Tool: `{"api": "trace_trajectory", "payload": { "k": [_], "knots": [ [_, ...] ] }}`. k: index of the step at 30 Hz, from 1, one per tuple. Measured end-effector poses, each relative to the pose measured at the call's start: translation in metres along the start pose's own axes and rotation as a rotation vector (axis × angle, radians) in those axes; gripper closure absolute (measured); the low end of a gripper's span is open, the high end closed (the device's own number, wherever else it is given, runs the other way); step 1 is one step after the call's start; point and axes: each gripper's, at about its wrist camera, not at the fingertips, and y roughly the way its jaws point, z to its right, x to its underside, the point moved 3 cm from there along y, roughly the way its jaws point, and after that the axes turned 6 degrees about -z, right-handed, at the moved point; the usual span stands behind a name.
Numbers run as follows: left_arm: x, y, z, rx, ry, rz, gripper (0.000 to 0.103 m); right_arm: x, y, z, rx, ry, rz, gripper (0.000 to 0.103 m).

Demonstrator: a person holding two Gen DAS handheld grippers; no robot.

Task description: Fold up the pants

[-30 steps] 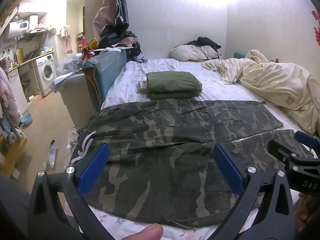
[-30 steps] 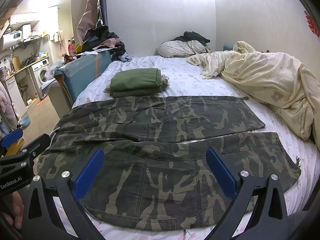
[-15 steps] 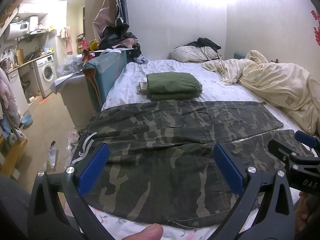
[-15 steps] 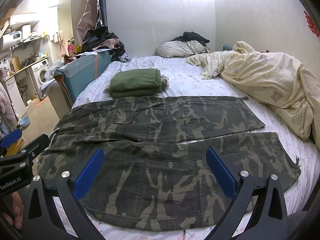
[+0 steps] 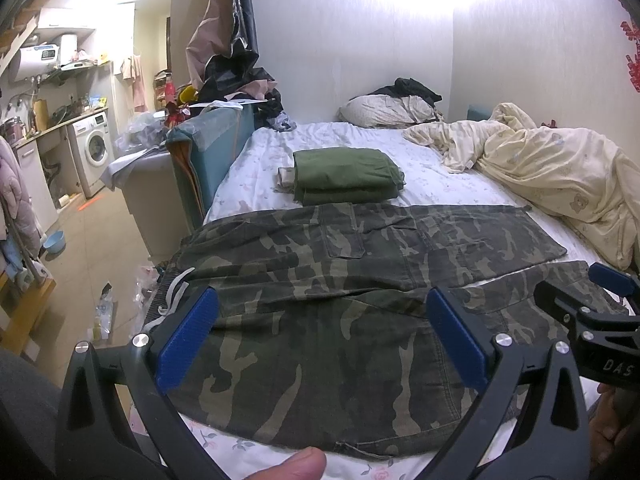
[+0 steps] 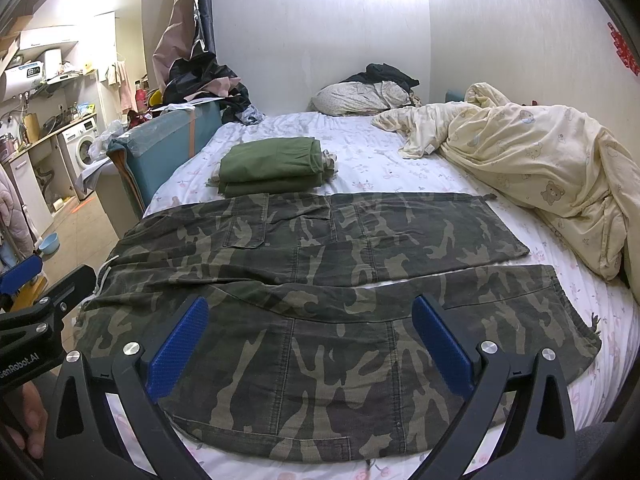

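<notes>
Camouflage pants (image 5: 320,300) (image 6: 320,280) lie spread flat across the near end of the bed, waistband to the left, both legs running to the right with a strip of sheet between them. My left gripper (image 5: 320,336) hovers open above the near leg close to the waist, nothing between its blue pads. My right gripper (image 6: 308,344) is open too, above the near leg further right. Each gripper shows at the edge of the other's view: the right gripper (image 5: 592,320) and the left gripper (image 6: 36,304).
A folded green garment (image 5: 344,176) (image 6: 272,168) sits on the floral sheet (image 6: 380,164) just beyond the pants. A crumpled cream duvet (image 6: 540,168) fills the right side, pillows at the head. Left of the bed stand a teal board (image 5: 208,160) and cluttered floor.
</notes>
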Motion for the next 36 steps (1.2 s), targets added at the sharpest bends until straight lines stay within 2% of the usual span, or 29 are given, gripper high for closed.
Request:
{"api": "trace_trajectory", "payload": {
  "k": [6,27,36],
  "knots": [
    [-0.01,-0.005,0.001,-0.006,0.009,0.017,0.001,-0.001,-0.002,0.0,0.0,0.011,-0.001,0.0],
    [-0.005,-0.003,0.001,0.006,0.018,0.012,0.001,-0.004,-0.002,0.006,0.001,0.026,0.001,0.0],
    [-0.005,-0.006,0.009,0.01,0.059,0.057,0.001,-0.006,-0.006,0.011,0.0,0.042,0.012,0.0]
  ]
}}
